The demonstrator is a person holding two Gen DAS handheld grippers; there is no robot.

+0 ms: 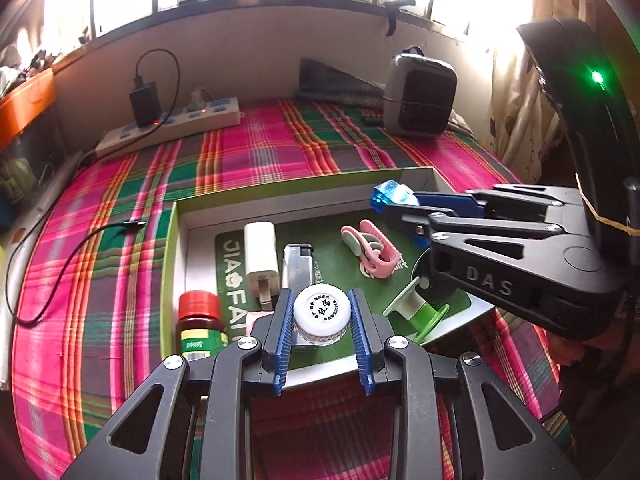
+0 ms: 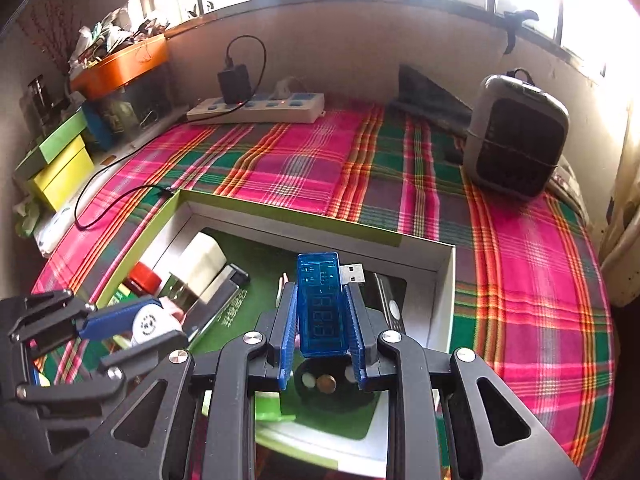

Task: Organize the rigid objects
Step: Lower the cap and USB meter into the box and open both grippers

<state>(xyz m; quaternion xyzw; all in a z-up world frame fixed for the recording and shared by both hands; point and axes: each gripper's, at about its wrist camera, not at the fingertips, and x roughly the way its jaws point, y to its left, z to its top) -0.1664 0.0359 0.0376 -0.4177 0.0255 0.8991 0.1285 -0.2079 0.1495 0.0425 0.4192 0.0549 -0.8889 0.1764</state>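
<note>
grippers 2: left gripper [image 1: 322, 312] 1 white-capped jar [image 1: 322, 307] | right gripper [image 2: 322, 322] 1 blue USB tester [image 2: 320, 304]

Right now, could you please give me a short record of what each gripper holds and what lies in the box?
left gripper: shut on white-capped jar, over the box
right gripper: shut on blue USB meter, plug pointing right
box: green-rimmed, open, on plaid cloth
in box: white charger, lighter, pink clip, red-capped bottle, green spool
</note>
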